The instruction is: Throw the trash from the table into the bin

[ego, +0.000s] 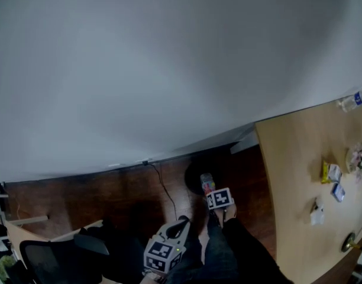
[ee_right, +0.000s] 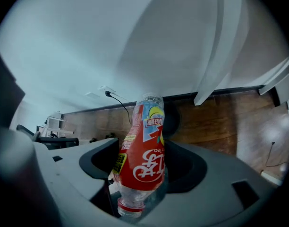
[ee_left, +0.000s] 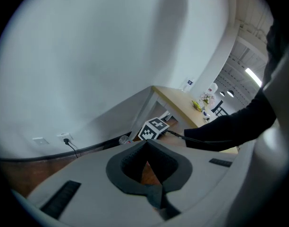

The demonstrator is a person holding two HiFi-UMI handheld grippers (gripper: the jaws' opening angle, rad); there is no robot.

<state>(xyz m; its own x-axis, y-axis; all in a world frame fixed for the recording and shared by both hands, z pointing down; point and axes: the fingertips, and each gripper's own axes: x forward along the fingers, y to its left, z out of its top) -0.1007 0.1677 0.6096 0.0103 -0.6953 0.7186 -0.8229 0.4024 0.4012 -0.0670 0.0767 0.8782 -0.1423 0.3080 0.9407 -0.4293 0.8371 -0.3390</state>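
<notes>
Right gripper [ee_right: 145,148]: clamped on a plastic drink bottle [ee_right: 143,160] with a red label. The jaws stand wide apart and close on its sides. The cap end sits deep between the jaws and the base end projects out ahead of the tips, so the bottle's long axis runs along the line the gripper points, steeply down toward the wooden floor [ego: 110,194].

Key relation: in the right gripper view a dark round object [ee_right: 174,121], judged to be the bin, lies directly beyond the bottle's far end, partly hidden behind it. In the head view the bottle overlaps the right edge of that object. Whether the bottle is over the opening or just beside the rim cannot be determined.

Left gripper [ee_left: 147,143]: jaws closed together with nothing between them, held low and close to the person, further from the bin than the right.

Table [ego: 293,158]: at the right, well apart from both grippers. A clear bottle [ego: 352,101], a yellow packet [ego: 326,171] and small wrappers [ego: 338,191] lie on it, uncollected.

Assessment: the release depends on centring the bottle's base over the bin.
</notes>
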